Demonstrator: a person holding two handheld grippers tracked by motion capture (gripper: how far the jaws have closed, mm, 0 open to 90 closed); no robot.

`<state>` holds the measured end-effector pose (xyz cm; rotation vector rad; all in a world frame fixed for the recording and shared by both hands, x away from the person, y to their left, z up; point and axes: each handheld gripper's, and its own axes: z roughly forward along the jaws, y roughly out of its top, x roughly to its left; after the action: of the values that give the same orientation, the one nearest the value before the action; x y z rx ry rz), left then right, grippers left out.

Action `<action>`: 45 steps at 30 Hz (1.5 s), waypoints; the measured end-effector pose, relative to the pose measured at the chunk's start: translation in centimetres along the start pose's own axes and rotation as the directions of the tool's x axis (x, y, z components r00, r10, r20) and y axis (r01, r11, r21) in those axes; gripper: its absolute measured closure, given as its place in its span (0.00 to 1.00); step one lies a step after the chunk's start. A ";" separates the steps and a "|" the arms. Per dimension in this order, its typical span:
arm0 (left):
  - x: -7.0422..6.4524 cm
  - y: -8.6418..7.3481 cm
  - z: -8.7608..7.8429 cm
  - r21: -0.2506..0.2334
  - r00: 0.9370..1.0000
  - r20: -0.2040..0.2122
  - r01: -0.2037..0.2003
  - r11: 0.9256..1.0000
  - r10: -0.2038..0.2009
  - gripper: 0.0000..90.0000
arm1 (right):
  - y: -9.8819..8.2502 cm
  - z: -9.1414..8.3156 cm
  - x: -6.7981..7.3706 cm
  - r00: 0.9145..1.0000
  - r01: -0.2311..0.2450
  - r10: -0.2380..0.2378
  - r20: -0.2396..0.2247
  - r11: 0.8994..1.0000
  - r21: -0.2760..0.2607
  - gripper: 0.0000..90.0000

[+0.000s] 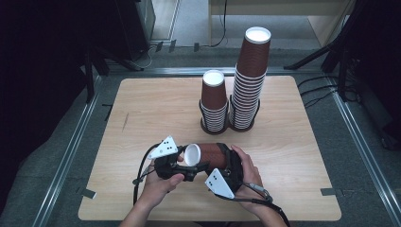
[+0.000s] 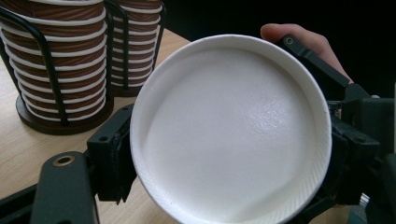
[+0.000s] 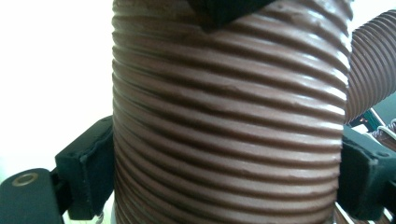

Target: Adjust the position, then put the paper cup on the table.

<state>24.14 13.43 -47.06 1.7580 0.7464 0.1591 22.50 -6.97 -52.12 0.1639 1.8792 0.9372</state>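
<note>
While both hands hover low over the counter (image 1: pixel 142 104), the left hand-held gripper (image 1: pixel 185 166) clamps the white rim end of a horizontal ribbed paper cup (image 1: pixel 208 155), and the right hand-held gripper (image 1: pixel 230 166) has its jaws set against the brown wall (image 3: pixel 229 140) farther along. The cup is judged light, thin and easily crushed; the stiff rolled rim (image 2: pixel 140 112) and ribbed sleeve offer the safest hold. Beyond stand 2 wire-caged stacks: 1 short stack (image 1: pixel 213 101), 1 tall stack (image 1: pixel 249 80).
</note>
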 end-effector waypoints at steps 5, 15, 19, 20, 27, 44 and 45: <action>0.0 0.0 -0.1 -0.009 1.000 0.010 0.003 1.000 -0.003 0.24 | 0.0 -0.1 0.1 0.999 -0.032 0.032 -0.009 0.999 -0.003 0.07; 1.1 0.1 -1.2 -0.045 1.000 -0.018 0.020 0.999 -0.021 0.24 | -0.1 -0.5 -0.7 0.997 -0.079 0.079 -0.014 0.996 -0.030 0.00; 1.6 0.2 -1.9 -0.073 0.999 -0.039 0.033 0.997 -0.036 0.24 | -0.2 -0.6 -1.1 0.994 -0.111 0.111 -0.011 0.993 -0.037 0.00; 1.8 0.2 -2.1 -0.082 0.998 -0.046 0.036 0.996 -0.040 0.24 | -0.2 -0.6 -1.2 0.994 -0.112 0.112 -0.008 0.993 -0.038 0.00; 2.3 0.3 -2.9 -0.126 0.996 -0.079 0.038 0.991 -0.048 0.24 | -1.0 -0.9 -1.8 0.989 -0.148 0.149 0.003 0.988 -0.034 0.00; 2.9 0.0 -3.0 -0.183 0.989 -0.140 0.015 0.983 -0.041 0.24 | -2.8 -1.9 -2.7 0.923 -0.384 0.384 -0.001 0.923 -0.024 0.00; 2.9 0.0 -3.0 -0.184 0.989 -0.142 0.016 0.983 -0.043 0.24 | -2.7 -1.9 -2.7 0.920 -0.391 0.391 -0.005 0.920 -0.027 0.00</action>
<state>25.04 17.49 -46.82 1.5724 0.8361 0.3283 23.06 -11.17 -51.60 0.5399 1.8659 1.2295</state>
